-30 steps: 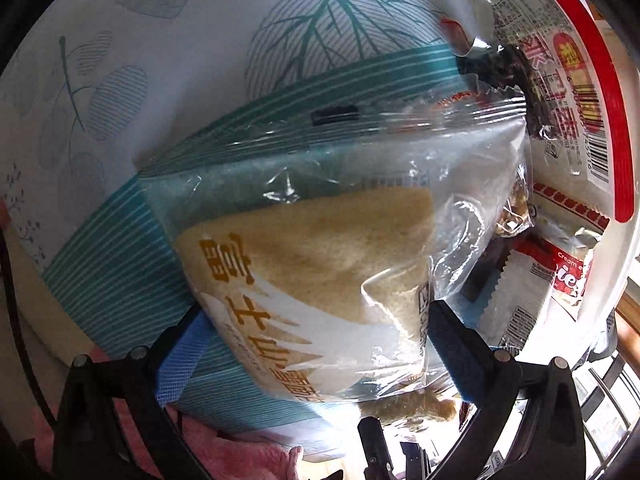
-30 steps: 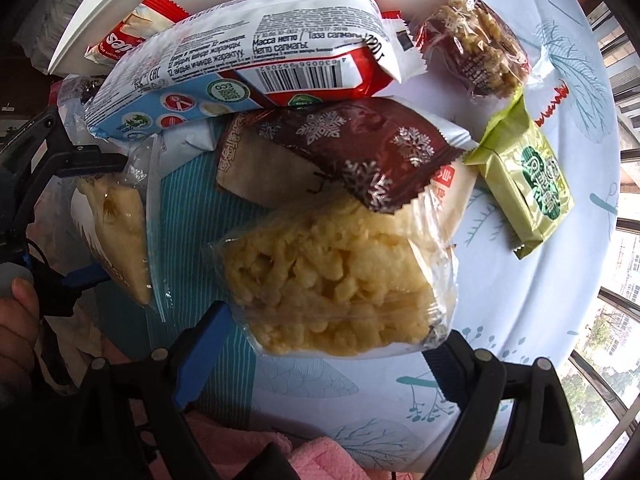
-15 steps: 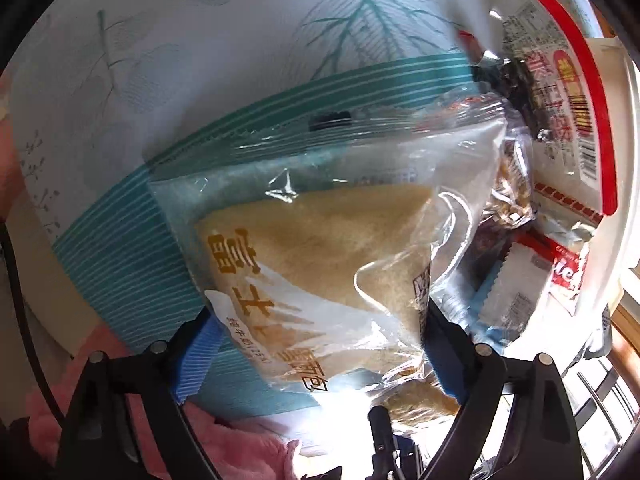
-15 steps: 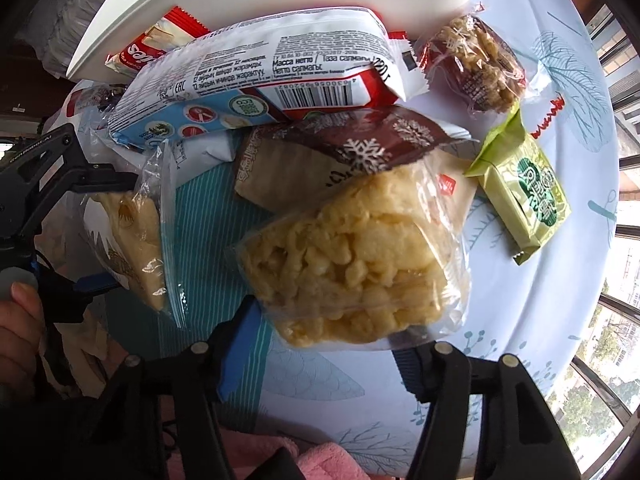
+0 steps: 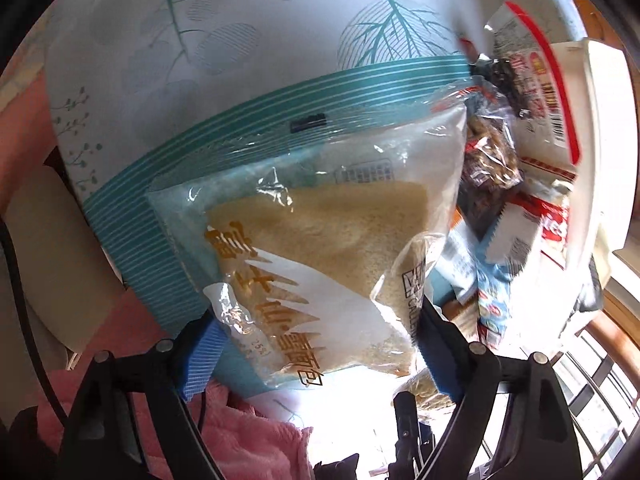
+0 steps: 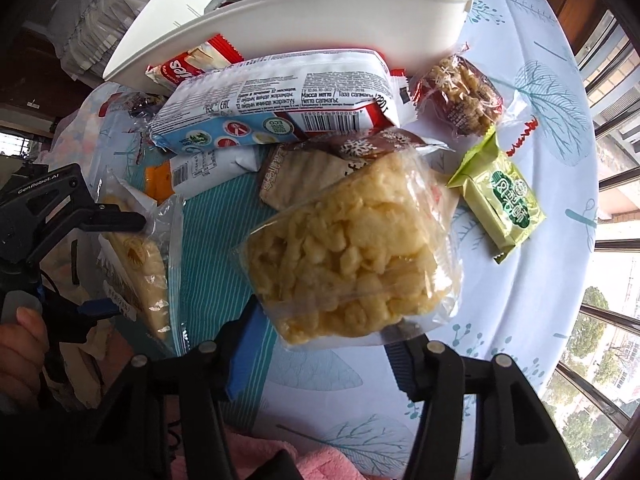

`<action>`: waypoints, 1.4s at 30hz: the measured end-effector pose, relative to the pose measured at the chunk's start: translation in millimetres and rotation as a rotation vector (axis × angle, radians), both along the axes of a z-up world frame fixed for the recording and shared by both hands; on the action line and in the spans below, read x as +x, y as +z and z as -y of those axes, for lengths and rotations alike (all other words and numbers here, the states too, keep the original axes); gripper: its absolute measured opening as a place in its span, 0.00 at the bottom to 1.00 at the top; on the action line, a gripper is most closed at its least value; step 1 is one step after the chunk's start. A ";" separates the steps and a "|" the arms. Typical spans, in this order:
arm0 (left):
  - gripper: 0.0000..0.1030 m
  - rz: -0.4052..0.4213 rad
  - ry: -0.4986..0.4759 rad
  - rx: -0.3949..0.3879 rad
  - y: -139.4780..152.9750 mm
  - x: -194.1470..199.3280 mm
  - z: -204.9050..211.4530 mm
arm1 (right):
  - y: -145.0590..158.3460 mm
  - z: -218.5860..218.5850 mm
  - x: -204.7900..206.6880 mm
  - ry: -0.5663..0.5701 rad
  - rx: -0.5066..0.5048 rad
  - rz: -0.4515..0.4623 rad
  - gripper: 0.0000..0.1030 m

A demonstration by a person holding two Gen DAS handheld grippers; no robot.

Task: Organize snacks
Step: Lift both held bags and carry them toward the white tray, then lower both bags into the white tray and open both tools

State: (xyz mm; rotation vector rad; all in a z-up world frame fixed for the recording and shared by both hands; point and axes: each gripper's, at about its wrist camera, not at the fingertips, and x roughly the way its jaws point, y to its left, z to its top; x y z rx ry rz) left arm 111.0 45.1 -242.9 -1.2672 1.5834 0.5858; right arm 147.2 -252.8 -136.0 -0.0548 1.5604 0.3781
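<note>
My left gripper [image 5: 320, 344] is closing its jaws, and the blue pads press both sides of a clear bag of tan bread [image 5: 320, 240] held above the tablecloth. In the right wrist view that gripper [image 6: 120, 264] and the bread bag [image 6: 140, 268] hang at the left. My right gripper [image 6: 324, 356] is also closing its jaws, pads pinching a clear bag of yellow puffed snack [image 6: 348, 256] raised off the table. A white bin [image 6: 320, 16] stands at the far side with packets inside.
Loose snacks lie by the bin: a blue-white-red packet [image 6: 280, 108], a brown snowflake packet [image 6: 320, 168], a green packet [image 6: 504, 208] and a red-wrapped crispy snack [image 6: 460, 96]. A pink towel [image 6: 320, 460] lies at the near edge. A hand [image 6: 20, 344] holds the left gripper.
Both grippers have narrowed onto their bags and risen. The bread bag and the puffed snack bag have come up off the tablecloth, and the bin's inside has come into view.
</note>
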 end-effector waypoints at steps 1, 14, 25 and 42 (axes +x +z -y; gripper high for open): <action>0.83 0.005 0.004 -0.007 3.1 -1.4 0.9 | 4.8 0.9 -2.3 0.003 0.003 0.013 0.55; 0.80 0.146 -0.074 -0.007 85.4 -7.6 0.3 | 57.5 28.1 -26.5 0.029 0.056 0.210 0.55; 0.80 0.276 -0.329 0.115 170.5 42.8 2.0 | 111.5 29.4 -13.2 0.046 0.067 0.377 0.55; 0.79 0.512 -0.531 0.361 224.9 141.3 10.1 | 130.7 8.4 48.8 0.026 0.030 0.538 0.56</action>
